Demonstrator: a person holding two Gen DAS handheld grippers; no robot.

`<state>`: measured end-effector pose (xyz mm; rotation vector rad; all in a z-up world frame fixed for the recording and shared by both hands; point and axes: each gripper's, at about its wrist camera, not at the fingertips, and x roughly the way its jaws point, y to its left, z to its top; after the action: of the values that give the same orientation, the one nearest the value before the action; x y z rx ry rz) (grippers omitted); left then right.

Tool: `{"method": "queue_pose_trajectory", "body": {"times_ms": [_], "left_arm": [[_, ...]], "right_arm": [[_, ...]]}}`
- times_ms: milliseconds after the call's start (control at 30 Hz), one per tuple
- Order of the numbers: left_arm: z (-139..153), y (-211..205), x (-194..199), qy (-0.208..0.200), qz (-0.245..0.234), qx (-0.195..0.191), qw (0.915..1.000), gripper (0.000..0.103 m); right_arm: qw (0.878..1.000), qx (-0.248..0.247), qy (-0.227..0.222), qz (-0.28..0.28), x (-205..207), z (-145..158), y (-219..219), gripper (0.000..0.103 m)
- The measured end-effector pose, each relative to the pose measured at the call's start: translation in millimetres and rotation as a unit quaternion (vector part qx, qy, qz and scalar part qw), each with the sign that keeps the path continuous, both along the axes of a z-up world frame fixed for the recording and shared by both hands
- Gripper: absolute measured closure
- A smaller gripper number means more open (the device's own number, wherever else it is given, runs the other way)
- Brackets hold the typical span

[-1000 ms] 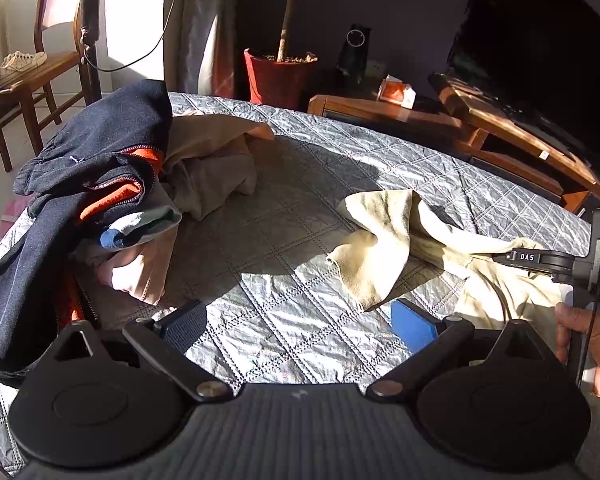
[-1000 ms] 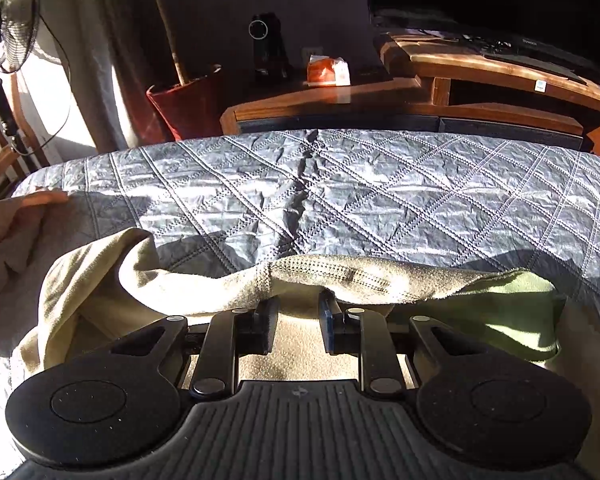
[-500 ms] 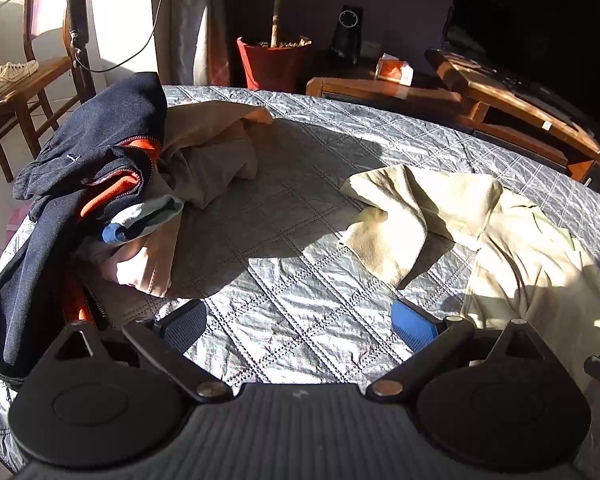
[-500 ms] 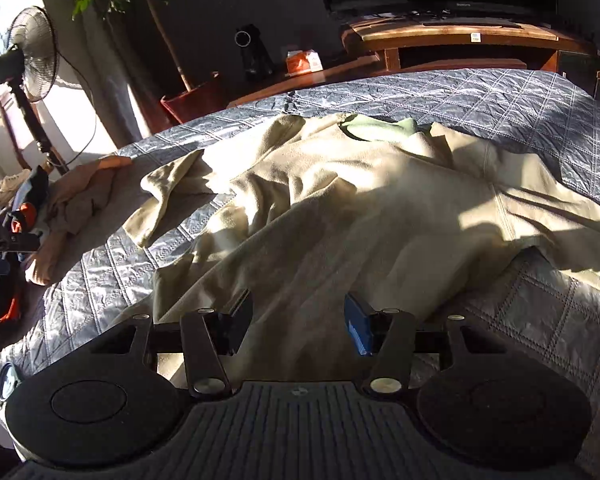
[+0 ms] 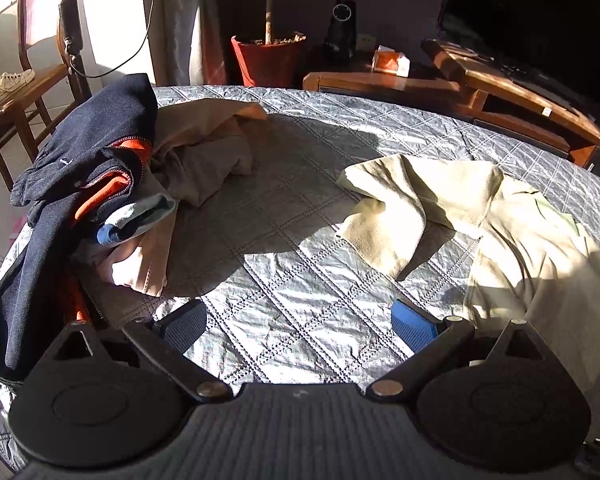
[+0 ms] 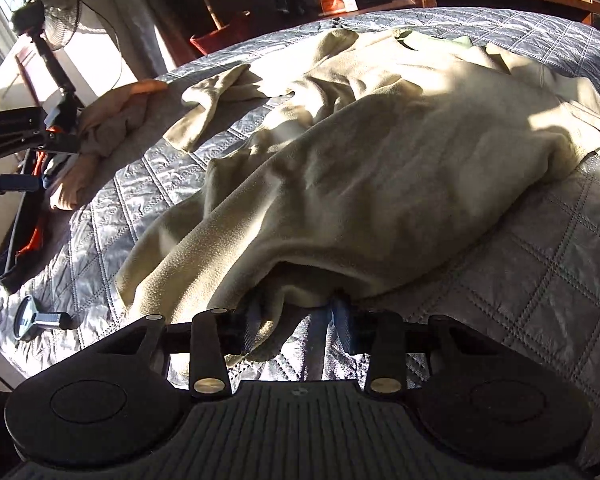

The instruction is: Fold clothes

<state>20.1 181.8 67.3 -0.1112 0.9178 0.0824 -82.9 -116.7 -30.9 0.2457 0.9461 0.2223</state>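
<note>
1. Cream fleece top (image 6: pixel 380 152) lies spread and rumpled over the right part of the quilted grey worktop (image 5: pixel 300 272), one sleeve (image 5: pixel 392 216) flung out toward the middle.
2. Right tongs (image 6: pixel 296 320) are at the top's near hem, about half open and closing; a fold of the hem hangs down between the blue pads (image 6: pixel 342 314). I cannot tell whether the pads are pressing it yet.
3. Left tongs (image 5: pixel 300 320) stand wide open over bare quilt, holding nothing and touching no cloth; the top's edge lies just beside the right-hand pad (image 5: pixel 412 324).
4. Both tongs tilt steeply down toward the worktop. In the right view, the left tongs' black frame shows at the far left edge, well apart from the top.
5. On the left side of the worktop sits a loose pile (image 5: pixel 100 184): a navy jacket (image 5: pixel 80 152) with orange lining on top, tan and beige garments (image 5: pixel 204 148) under and beside it.
6. A small black tool (image 6: pixel 36 320) lies near the worktop's front-left edge.
7. Beyond the worktop stand a red plant pot (image 5: pixel 268 60), a fan (image 6: pixel 52 4) and a wooden chair (image 5: pixel 24 92) with a shoe on it.
</note>
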Motion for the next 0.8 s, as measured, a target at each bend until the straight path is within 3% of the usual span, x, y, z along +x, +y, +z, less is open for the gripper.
{"method": "queue_pose_trajectory", "body": {"times_ms": [67, 100, 300, 500, 633, 733, 767, 800], "left_arm": [[0.8, -1.8, 0.5, -0.002, -0.002, -0.002, 1.0, 0.005], [0.6, -3.7, 1.1, -0.001, -0.003, 0.0, 1.0, 0.005], [1.3, -11.3, 3.3, -0.002, -0.011, -0.003, 0.9999, 0.005], [2.9, -24.9, 4.5, -0.004, -0.023, -0.003, 0.9997, 0.005], [3.3, -34.7, 4.5, -0.004, -0.032, 0.003, 0.9995, 0.005], [1.8, -38.2, 4.9, -0.002, -0.035, 0.007, 0.9994, 0.005], [1.2, -39.2, 5.1, -0.001, -0.036, 0.009, 0.9993, 0.005], [1.1, -39.8, 5.3, -0.001, -0.036, 0.009, 0.9993, 0.005]], "right_arm": [[1.0, -0.017, -0.009, 0.015, 0.8, -0.2, 2.8, 0.092], [0.999, -0.023, -0.012, 0.025, 0.3, 2.3, 4.6, 0.095], [0.997, -0.042, -0.04, 0.043, -8.2, 43.0, -11.1, 0.098], [0.984, -0.143, -0.088, 0.057, -44.3, 109.7, -51.0, 0.102], [0.969, -0.225, -0.07, 0.079, -65.7, 118.1, -68.6, 0.103], [0.963, -0.238, 0.029, 0.121, -65.6, 98.3, -79.0, 0.093], [0.961, -0.256, 0.004, 0.108, -69.1, 100.0, -82.4, 0.093], [0.965, -0.246, -0.008, 0.085, -65.3, 104.1, -90.4, 0.09]]}}
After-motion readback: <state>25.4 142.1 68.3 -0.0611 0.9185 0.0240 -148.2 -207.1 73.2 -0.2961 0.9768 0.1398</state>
